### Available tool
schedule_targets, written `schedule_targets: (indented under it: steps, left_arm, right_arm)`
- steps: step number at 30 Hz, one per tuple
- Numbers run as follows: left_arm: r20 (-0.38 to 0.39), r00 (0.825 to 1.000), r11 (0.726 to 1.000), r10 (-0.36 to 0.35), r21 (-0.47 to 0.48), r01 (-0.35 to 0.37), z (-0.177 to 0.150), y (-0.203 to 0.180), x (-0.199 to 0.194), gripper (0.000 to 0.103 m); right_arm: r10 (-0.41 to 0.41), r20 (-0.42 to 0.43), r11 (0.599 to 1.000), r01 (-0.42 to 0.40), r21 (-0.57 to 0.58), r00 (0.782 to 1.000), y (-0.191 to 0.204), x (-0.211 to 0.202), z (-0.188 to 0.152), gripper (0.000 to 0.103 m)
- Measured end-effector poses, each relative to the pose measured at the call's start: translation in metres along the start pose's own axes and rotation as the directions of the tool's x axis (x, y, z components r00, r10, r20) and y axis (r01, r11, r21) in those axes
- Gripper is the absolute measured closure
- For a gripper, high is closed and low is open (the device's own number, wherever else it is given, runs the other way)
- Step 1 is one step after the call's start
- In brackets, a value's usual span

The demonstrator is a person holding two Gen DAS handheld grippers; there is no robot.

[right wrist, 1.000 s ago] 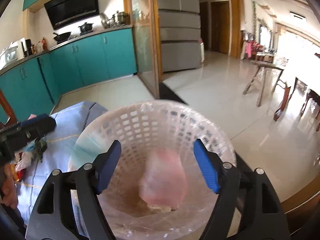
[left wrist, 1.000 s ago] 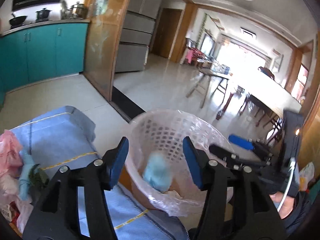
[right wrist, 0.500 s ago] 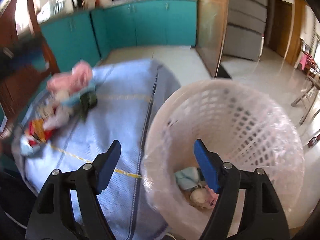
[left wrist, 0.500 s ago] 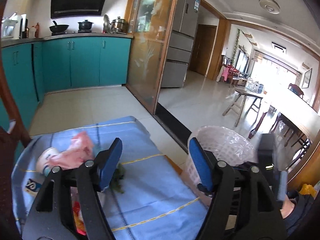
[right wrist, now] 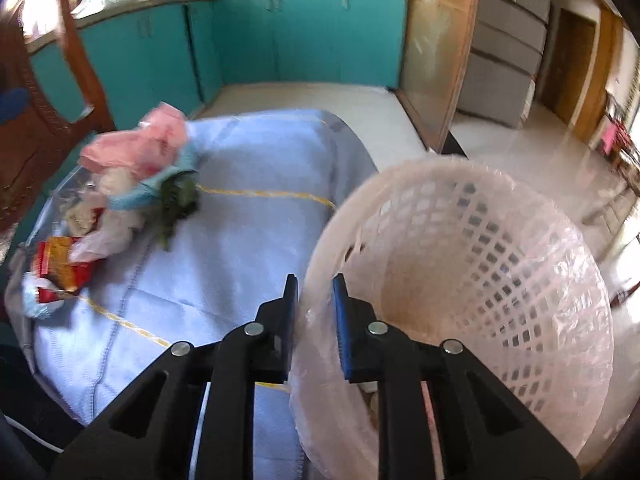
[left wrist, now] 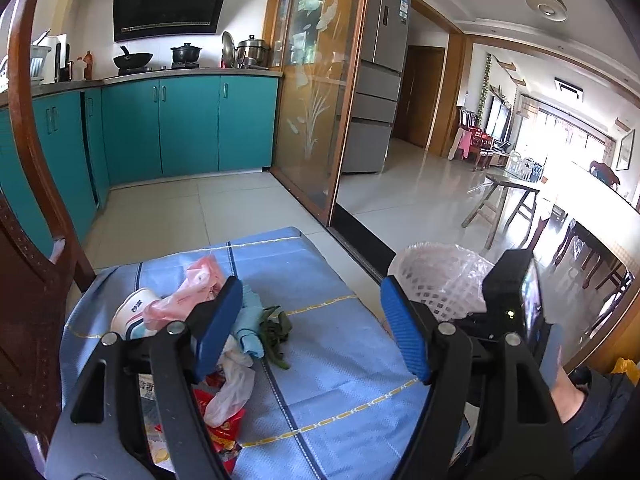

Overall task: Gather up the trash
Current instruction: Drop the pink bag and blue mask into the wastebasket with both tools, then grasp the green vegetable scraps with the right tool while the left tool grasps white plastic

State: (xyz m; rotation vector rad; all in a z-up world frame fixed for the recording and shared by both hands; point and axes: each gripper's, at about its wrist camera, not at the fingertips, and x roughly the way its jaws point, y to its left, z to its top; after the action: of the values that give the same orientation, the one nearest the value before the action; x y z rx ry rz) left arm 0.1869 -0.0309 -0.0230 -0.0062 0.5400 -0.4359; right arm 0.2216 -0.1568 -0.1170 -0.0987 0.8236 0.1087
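Observation:
A pile of trash lies on the blue tablecloth (left wrist: 344,364): a pink plastic bag (left wrist: 192,292), a paper cup (left wrist: 132,314), a light blue wad (left wrist: 248,326), green leaves (left wrist: 276,330), a white bag (left wrist: 232,392) and a red wrapper (left wrist: 222,432). The pile also shows in the right wrist view (right wrist: 120,200). A white mesh basket (right wrist: 480,280) lined with clear plastic stands beside the table. My left gripper (left wrist: 310,332) is open and empty above the cloth, next to the pile. My right gripper (right wrist: 316,300) is nearly shut, its jaws either side of the basket's near rim.
A dark wooden chair (left wrist: 28,264) stands left of the table. Teal kitchen cabinets (left wrist: 180,128) and a glass sliding door (left wrist: 316,112) lie behind. The basket (left wrist: 436,276) sits off the table's right edge, with the right gripper's body (left wrist: 516,304) in front of it.
My left gripper has swung from over the basket back to the trash pile. My right gripper has narrowed from wide open to almost shut at the basket's rim.

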Motion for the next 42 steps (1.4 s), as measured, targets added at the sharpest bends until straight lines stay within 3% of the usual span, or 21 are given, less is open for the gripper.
schedule_targets:
  steps: [5, 7, 9, 11, 14, 16, 19, 20, 25, 28, 30, 33, 36, 42]
  left_arm:
    - [-0.019, 1.000, 1.000, 0.021, -0.003, -0.021, -0.001, 0.006, 0.001, 0.029]
    - [-0.026, 0.999, 0.999, 0.039, -0.008, -0.040, -0.001, 0.010, 0.000, 0.028]
    - [-0.023, 0.998, 0.998, 0.057, -0.016, -0.058, 0.000, 0.014, -0.001, 0.027]
    - [-0.016, 0.997, 0.996, 0.081, -0.031, -0.081, 0.002, 0.022, -0.005, 0.026]
    - [-0.003, 0.990, 0.989, 0.139, -0.056, -0.139, 0.006, 0.037, -0.012, 0.025]
    - [0.002, 0.986, 0.983, 0.167, -0.078, -0.167, 0.008, 0.048, -0.016, 0.026]
    - [-0.002, 0.979, 0.972, 0.202, -0.118, -0.201, 0.012, 0.065, -0.019, 0.041]
    - [-0.004, 0.978, 0.968, 0.211, -0.135, -0.209, 0.012, 0.072, -0.019, 0.041]
    - [-0.018, 0.971, 0.958, 0.237, -0.162, -0.237, 0.007, 0.086, -0.020, 0.042]
    - [-0.048, 0.968, 0.956, 0.245, -0.157, -0.249, 0.001, 0.091, -0.014, 0.042]
    - [-0.081, 0.964, 0.953, 0.252, -0.151, -0.262, -0.006, 0.097, -0.006, 0.041]
    - [-0.130, 0.957, 0.949, 0.260, -0.148, -0.278, -0.014, 0.104, 0.008, 0.041]
    - [-0.178, 0.954, 0.952, 0.242, -0.146, -0.269, -0.023, 0.105, 0.025, 0.042]
    - [-0.247, 0.949, 0.965, 0.198, -0.122, -0.233, -0.032, 0.092, 0.059, 0.042]
  right_arm:
    - [0.028, -0.032, 0.999, -0.027, 0.036, 0.999, -0.005, 0.002, 0.000, 0.083]
    - [0.033, -0.026, 0.999, -0.032, 0.032, 0.999, -0.004, 0.000, -0.002, 0.068]
    - [0.008, 0.000, 1.000, -0.008, 0.014, 1.000, -0.001, -0.006, -0.002, 0.053]
    - [-0.044, 0.045, 0.999, 0.044, 0.002, 0.998, 0.001, -0.014, 0.000, 0.044]
    - [-0.099, 0.180, 0.994, 0.104, -0.021, 0.979, 0.010, -0.039, 0.006, 0.043]
    - [-0.039, 0.239, 0.998, 0.049, -0.038, 0.970, 0.019, -0.048, 0.014, 0.043]
    - [0.113, 0.182, 0.993, -0.103, -0.064, 0.977, 0.041, -0.029, 0.035, 0.043]
    - [0.142, 0.164, 0.989, -0.134, -0.064, 0.976, 0.048, -0.019, 0.041, 0.043]
    - [0.188, 0.054, 0.979, -0.183, -0.087, 0.981, 0.091, 0.056, 0.060, 0.043]
    - [0.221, -0.032, 0.973, -0.222, -0.061, 0.975, 0.100, 0.087, 0.061, 0.051]
    - [0.258, -0.058, 0.964, -0.261, -0.047, 0.964, 0.103, 0.091, 0.060, 0.072]
    - [0.280, -0.055, 0.957, -0.283, -0.068, 0.959, 0.108, 0.081, 0.058, 0.086]
    - [0.314, -0.059, 0.946, -0.317, -0.072, 0.948, 0.105, 0.059, 0.049, 0.089]
    - [0.298, -0.032, 0.952, -0.299, -0.057, 0.954, 0.085, 0.023, 0.034, 0.089]
